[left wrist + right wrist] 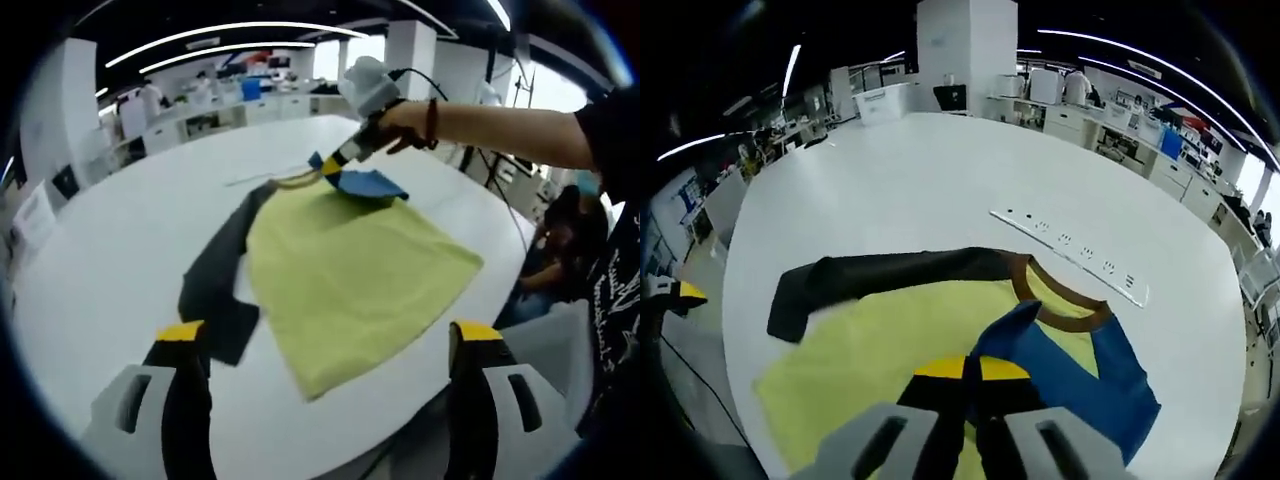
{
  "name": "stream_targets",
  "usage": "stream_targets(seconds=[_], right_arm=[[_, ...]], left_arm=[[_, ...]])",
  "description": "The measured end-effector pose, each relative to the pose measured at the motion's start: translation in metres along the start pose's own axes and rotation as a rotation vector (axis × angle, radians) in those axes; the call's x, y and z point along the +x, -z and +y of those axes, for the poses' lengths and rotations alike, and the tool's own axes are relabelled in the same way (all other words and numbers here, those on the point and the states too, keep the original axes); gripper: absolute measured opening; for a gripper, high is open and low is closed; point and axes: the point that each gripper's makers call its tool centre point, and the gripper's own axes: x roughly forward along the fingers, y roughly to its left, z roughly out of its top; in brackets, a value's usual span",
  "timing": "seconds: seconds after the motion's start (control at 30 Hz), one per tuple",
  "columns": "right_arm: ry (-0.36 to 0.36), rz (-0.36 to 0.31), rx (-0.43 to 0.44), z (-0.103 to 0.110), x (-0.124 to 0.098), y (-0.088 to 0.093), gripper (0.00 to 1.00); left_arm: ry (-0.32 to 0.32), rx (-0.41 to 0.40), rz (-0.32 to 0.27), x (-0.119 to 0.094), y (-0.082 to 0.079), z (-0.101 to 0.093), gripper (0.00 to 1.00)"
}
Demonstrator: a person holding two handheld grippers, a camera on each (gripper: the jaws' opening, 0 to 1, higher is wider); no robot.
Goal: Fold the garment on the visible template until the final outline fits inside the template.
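Your right hand-held gripper (972,368), jaws closed, pinches the limp garment's (350,270) blue sleeve (1080,375) at frame bottom; your left hand-held gripper (330,335) gapes empty.

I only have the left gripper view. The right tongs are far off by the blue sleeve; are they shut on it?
Observer: Yes. In the right gripper view the right tongs are closed, pinching the blue sleeve where it folds over the yellow body.
Operator: Anything past the collar? I see a faint line on the table.
Observer: That is a white power strip lying on the table, apart from the brown collar.
Operator: And the dark sleeve, folded or flat?
Observer: The black sleeve lies stretched out flat along the shirt's top edge, not yet folded in.
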Motion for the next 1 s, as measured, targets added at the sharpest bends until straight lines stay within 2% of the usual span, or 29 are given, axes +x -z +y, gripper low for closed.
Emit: stream_targets(seconds=[1.0], right_arm=[[-0.095, -0.019, 0.003, 0.061, 0.024, -0.03, 0.0]], left_arm=[[0.009, -0.01, 0.006, -0.001, 0.009, 0.004, 0.96]])
